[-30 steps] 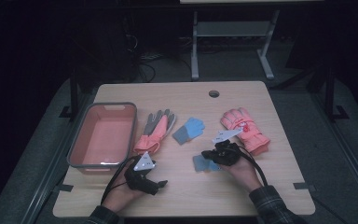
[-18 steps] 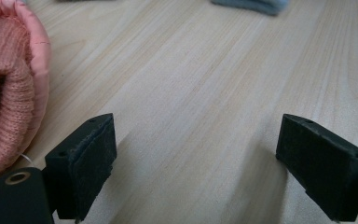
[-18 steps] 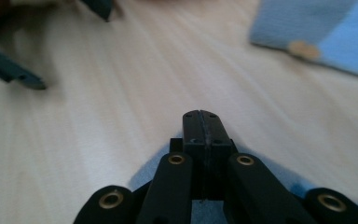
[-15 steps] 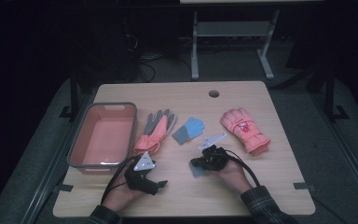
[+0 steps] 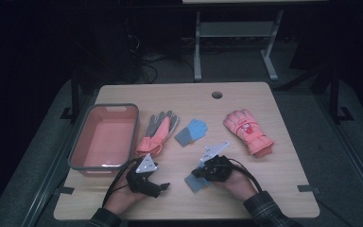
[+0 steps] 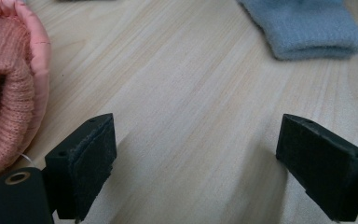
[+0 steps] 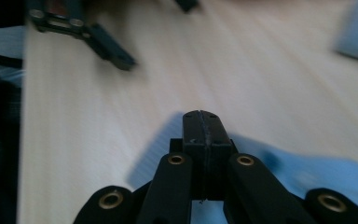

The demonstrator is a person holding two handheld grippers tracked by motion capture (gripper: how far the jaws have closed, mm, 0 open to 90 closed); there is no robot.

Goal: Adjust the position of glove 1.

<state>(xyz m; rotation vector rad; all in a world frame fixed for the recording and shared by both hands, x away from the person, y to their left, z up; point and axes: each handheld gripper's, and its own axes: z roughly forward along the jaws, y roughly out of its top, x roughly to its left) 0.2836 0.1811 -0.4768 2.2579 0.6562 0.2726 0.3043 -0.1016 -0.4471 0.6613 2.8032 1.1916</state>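
A small blue glove (image 5: 194, 183) lies near the table's front edge, and my right gripper (image 5: 197, 176) is shut on its edge. In the right gripper view the jaws press together at the gripper's tip (image 7: 200, 116), with the blue glove's fabric (image 7: 154, 163) spread beneath them. My left gripper (image 5: 161, 188) rests open on bare wood. Its jaws stand wide apart around nothing in the left gripper view (image 6: 196, 154). An orange and grey glove (image 5: 156, 135) lies just beyond it, its knitted cuff (image 6: 4, 93) at the left. A second blue glove (image 5: 191, 131) lies mid-table.
A pink bin (image 5: 82, 137) with a grey rim stands at the left of the wooden table. A pink winter glove (image 5: 248, 132) lies at the right. A cable hole (image 5: 217, 95) sits near the far edge. The left gripper (image 7: 84, 32) shows far off in the right gripper view.
My right gripper has slid left and toward the front edge, away from the pink winter glove, and the small blue glove has come along with it. The left gripper has stayed put.
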